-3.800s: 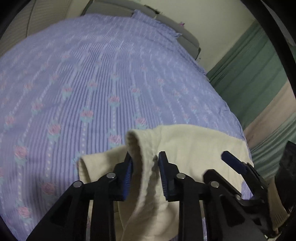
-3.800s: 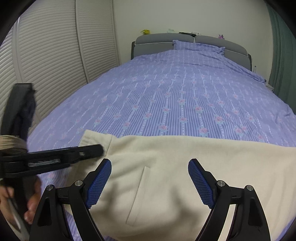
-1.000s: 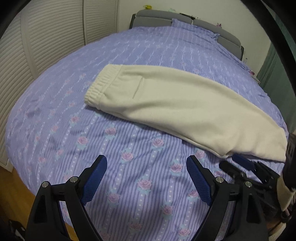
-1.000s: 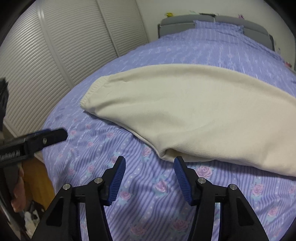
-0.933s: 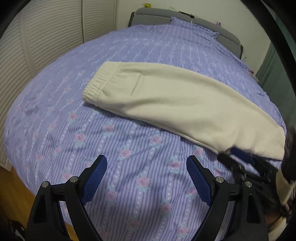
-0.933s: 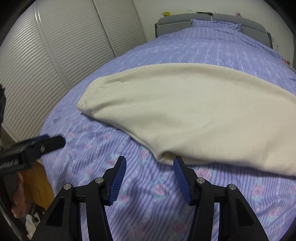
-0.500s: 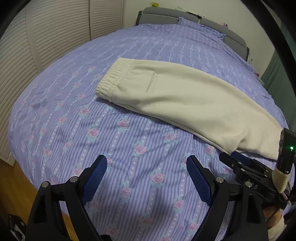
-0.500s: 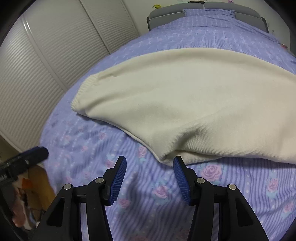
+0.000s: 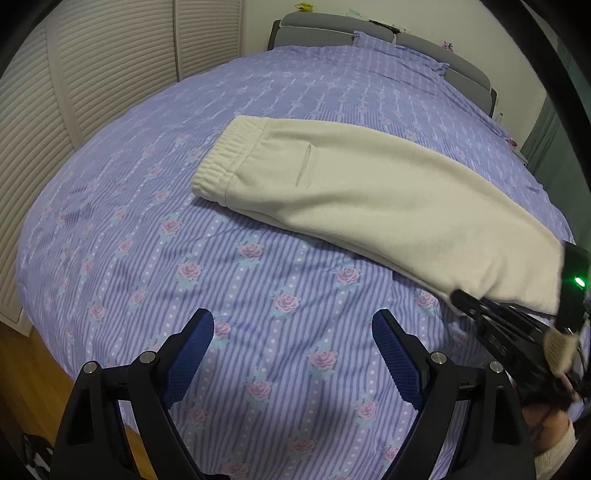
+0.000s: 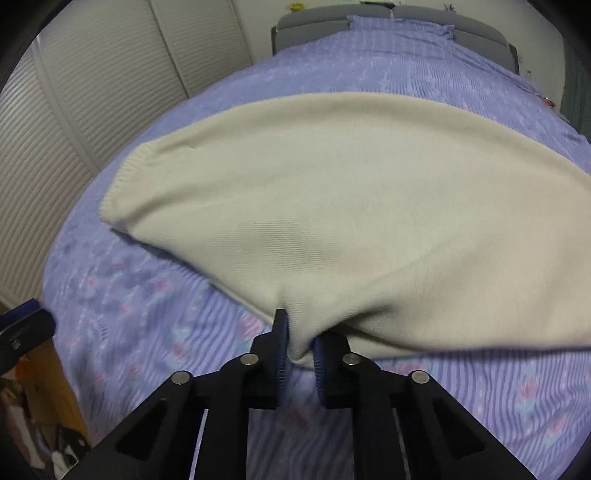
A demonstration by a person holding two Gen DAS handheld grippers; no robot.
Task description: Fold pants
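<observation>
The cream pants (image 9: 369,192) lie folded lengthwise across the purple flowered bed (image 9: 258,302), waistband at the left and leg end at the right. My left gripper (image 9: 293,350) is open and empty, hovering over bare bedspread in front of the pants. My right gripper (image 10: 298,350) is shut on the near edge of the pants (image 10: 332,229) at the leg end. It also shows at the right edge of the left wrist view (image 9: 480,306), at the cuff.
White louvred wardrobe doors (image 9: 92,74) stand along the left of the bed. A grey headboard (image 9: 332,26) is at the far end. Wooden floor (image 9: 22,387) shows past the bed's near left corner. Green curtains (image 9: 546,129) hang at the right.
My right gripper moved forward to the pants' near edge and closed on it. My left gripper stayed open and shifted little; earlier it had released the waistband.
</observation>
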